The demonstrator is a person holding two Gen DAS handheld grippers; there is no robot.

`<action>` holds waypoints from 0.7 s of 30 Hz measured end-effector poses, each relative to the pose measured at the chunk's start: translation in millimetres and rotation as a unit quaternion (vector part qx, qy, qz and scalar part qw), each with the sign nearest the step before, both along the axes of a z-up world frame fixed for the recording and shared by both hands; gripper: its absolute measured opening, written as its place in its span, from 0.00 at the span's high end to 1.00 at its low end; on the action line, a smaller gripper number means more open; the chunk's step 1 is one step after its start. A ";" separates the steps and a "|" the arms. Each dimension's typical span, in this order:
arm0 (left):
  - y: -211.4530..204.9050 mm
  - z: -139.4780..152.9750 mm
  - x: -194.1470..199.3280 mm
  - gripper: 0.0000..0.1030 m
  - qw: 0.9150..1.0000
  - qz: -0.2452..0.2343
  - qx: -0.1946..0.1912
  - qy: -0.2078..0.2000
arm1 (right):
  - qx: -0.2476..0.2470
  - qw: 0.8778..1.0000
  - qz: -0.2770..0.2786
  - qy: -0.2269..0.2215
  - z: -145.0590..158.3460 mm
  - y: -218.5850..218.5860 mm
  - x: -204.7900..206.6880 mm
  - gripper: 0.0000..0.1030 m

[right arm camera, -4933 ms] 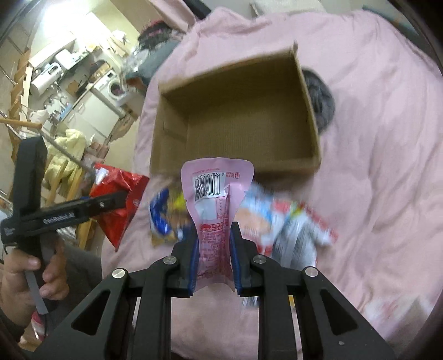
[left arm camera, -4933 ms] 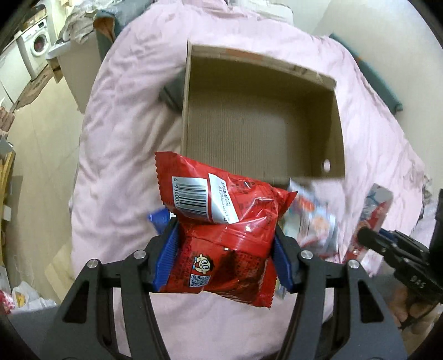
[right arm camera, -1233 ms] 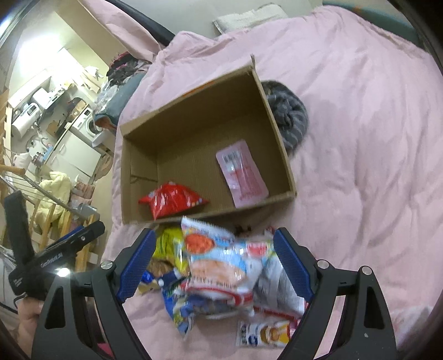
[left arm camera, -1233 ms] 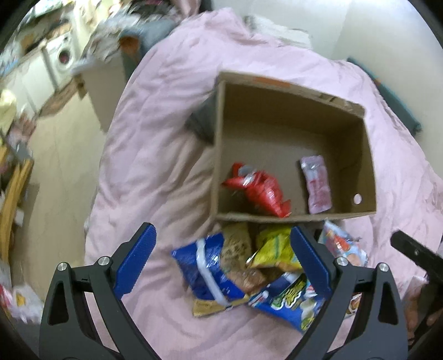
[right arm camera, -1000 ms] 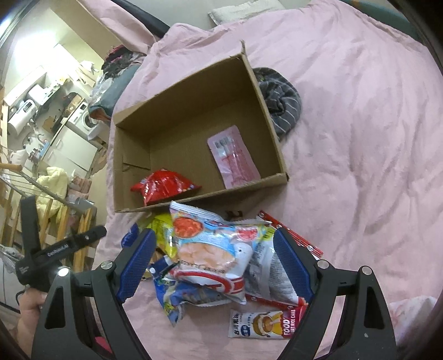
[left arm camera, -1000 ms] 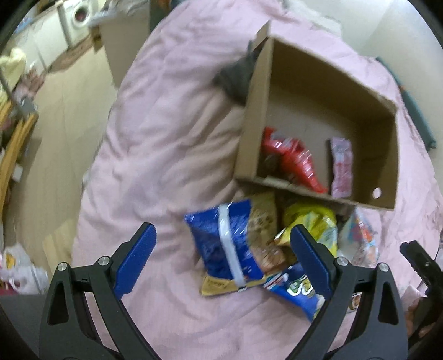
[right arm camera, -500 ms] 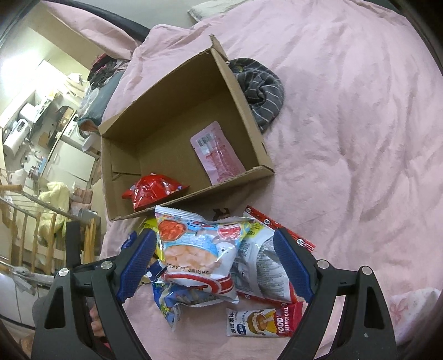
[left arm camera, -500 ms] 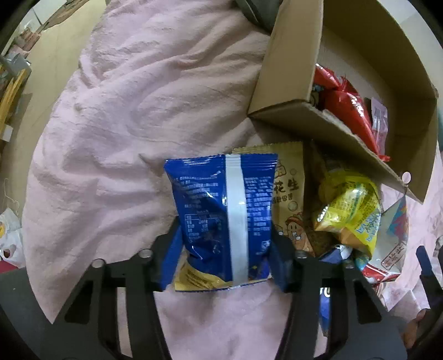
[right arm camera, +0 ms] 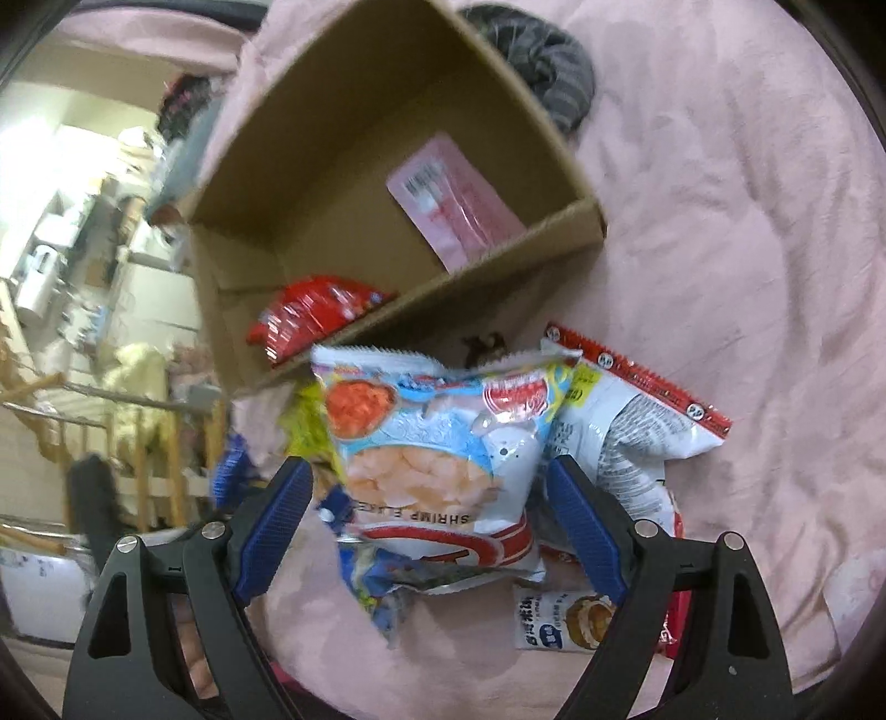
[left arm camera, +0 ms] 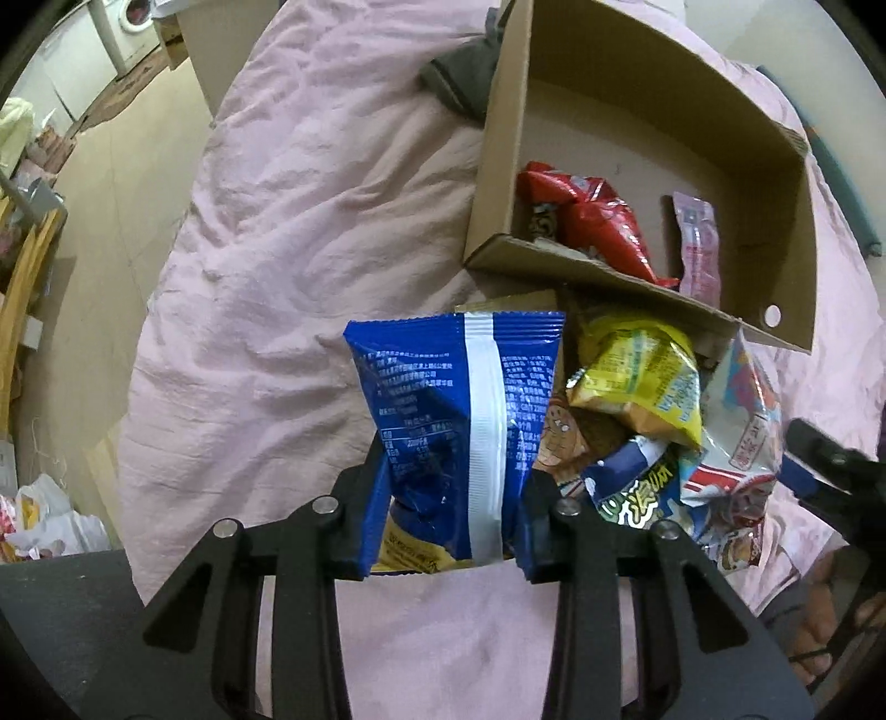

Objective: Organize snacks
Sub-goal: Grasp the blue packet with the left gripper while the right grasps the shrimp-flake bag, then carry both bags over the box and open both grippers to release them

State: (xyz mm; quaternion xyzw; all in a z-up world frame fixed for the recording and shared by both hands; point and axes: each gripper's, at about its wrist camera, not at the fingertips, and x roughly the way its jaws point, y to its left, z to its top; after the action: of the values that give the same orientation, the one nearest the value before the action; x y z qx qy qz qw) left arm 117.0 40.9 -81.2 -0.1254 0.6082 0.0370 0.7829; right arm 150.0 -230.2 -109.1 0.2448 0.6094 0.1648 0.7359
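Two light, crinkly bags: left gripper (left arm camera: 446, 518) closing on blue bag (left arm camera: 465, 421), right gripper (right arm camera: 429, 526) wide around shrimp bag (right arm camera: 437, 443); best pinched low, likely slippery.

Pink bed cover (left arm camera: 288, 266), cardboard box (left arm camera: 653, 111), snack bag pile (right arm camera: 443, 471), grey cloth (right arm camera: 542, 50)

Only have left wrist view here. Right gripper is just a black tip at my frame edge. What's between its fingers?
Observer: The right gripper is open, straddling a shrimp flakes bag; the pads stand clear of it.
Operator: Anything beside that bag I can't see?
Observer: A white bag with a red top edge lies to its right, partly under it.
Operator: And nearer the camera?
Observer: A small rice cake pack lies on the pink bedcover, below the shrimp bag in that view.
Operator: What's behind the cardboard box?
Observer: A grey striped cloth bundle sits against the cardboard box at its far corner.
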 end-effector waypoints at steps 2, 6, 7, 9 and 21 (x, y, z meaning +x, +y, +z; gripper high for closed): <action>-0.6 2.3 -1.8 0.68 1.000 -0.002 -0.003 -0.002 | -0.011 1.000 0.009 0.008 -5.8 10.0 2.7 0.14; 5.5 1.6 -2.0 0.68 1.000 -0.003 -0.003 -0.008 | -0.027 0.999 0.019 0.007 -9.8 21.9 7.0 0.14; 4.2 1.1 -2.3 0.68 1.000 -0.004 -0.003 -0.008 | -0.029 0.999 0.022 0.007 -10.8 23.6 7.5 0.14; 2.3 0.4 -2.3 0.68 1.000 -0.006 0.000 -0.009 | -0.043 0.999 0.030 0.003 -9.2 25.1 7.0 0.22; 4.6 17.5 -11.4 0.69 1.000 -0.007 0.013 -0.017 | -0.031 0.998 0.057 -0.023 19.5 7.1 -21.6 0.42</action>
State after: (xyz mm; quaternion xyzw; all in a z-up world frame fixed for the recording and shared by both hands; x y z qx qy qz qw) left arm 105.6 45.4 -63.7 -0.1119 0.5953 0.0374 0.7948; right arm 128.4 -223.0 -89.6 0.1829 0.6104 0.1932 0.7460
